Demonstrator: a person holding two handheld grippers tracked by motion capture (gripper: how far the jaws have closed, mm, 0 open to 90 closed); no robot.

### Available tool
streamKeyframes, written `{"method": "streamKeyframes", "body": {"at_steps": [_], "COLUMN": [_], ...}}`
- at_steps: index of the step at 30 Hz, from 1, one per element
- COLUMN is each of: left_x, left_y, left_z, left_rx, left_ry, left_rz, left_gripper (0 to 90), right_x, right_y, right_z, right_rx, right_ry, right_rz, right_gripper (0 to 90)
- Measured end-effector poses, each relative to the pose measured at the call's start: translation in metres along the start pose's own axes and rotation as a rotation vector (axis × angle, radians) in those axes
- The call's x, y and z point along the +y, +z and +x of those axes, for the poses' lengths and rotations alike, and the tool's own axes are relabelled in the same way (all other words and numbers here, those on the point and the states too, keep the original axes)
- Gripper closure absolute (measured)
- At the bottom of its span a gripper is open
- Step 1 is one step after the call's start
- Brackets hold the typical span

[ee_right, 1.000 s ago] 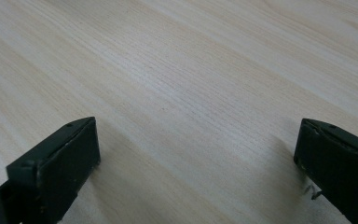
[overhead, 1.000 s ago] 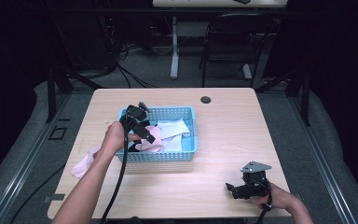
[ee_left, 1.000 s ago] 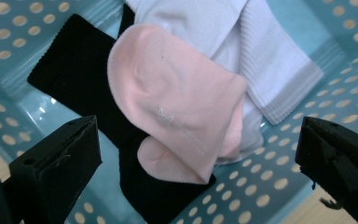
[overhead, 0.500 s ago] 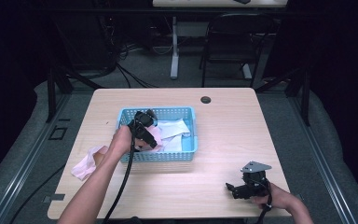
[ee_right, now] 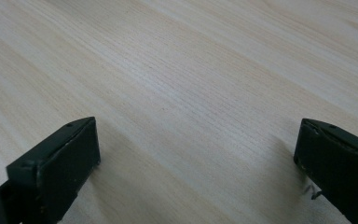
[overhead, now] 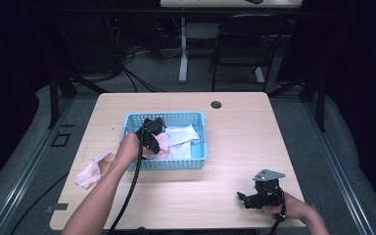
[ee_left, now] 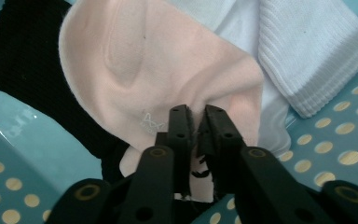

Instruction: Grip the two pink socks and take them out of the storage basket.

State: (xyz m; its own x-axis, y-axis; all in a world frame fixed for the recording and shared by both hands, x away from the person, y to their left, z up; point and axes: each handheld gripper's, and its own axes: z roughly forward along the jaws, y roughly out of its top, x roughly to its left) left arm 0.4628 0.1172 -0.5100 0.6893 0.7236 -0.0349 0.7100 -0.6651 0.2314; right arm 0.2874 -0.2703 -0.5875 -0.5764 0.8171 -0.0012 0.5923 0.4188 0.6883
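While my left gripper [overhead: 152,133] reaches into the blue basket [overhead: 198,159] near the table's centre, its jaws are pressed together on a pale pink sock [ee_left: 168,79], pinching a fold of the fabric, per the left gripper view.

Far left, high view: a 2nd pink cloth [overhead: 90,171] lies on the table [overhead: 235,127] just outside the basket's left end, beside my left forearm.

Inside basket, left gripper view: pink sock lies over a black cloth [ee_left: 23,60] on its left; a white ribbed sock [ee_left: 307,56] sits to its right, touching it. Basket floor is perforated w/ round holes.

High view: white pieces fill the basket's middle and right part.

Back edge of table: small dark round hole [overhead: 216,104], well apart from basket.

Front right: my right gripper [overhead: 247,199] rests on bare wood, well apart from the basket, grey plate on top. Right gripper view: jaws spread wide, nothing btwn them but wood grain.
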Motion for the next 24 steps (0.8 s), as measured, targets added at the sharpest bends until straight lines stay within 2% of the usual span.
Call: {"method": "streamKeyframes", "body": {"at_steps": [7, 15, 24], "left_x": [-0.003, -0.006, -0.010], "left_y": [-0.014, -0.045, -0.068], "left_z": [0.004, 0.012, 0.021], "left_rx": [-0.005, 0.007, 0.009], "left_ry": [-0.009, -0.015, -0.031], "left_rz": [-0.040, -0.100, -0.123], "left_gripper": [86.0, 86.0, 86.0], "right_x": [0.000, 0.000, 0.000], "right_y": [0.000, 0.000, 0.000], "right_z": [0.000, 0.000, 0.000], "right_rx": [0.000, 0.000, -0.003], "right_ry": [-0.001, 0.001, -0.003], "right_rz": [-0.004, 0.000, -0.001], "right_gripper": [0.0, 0.0, 0.0]}}
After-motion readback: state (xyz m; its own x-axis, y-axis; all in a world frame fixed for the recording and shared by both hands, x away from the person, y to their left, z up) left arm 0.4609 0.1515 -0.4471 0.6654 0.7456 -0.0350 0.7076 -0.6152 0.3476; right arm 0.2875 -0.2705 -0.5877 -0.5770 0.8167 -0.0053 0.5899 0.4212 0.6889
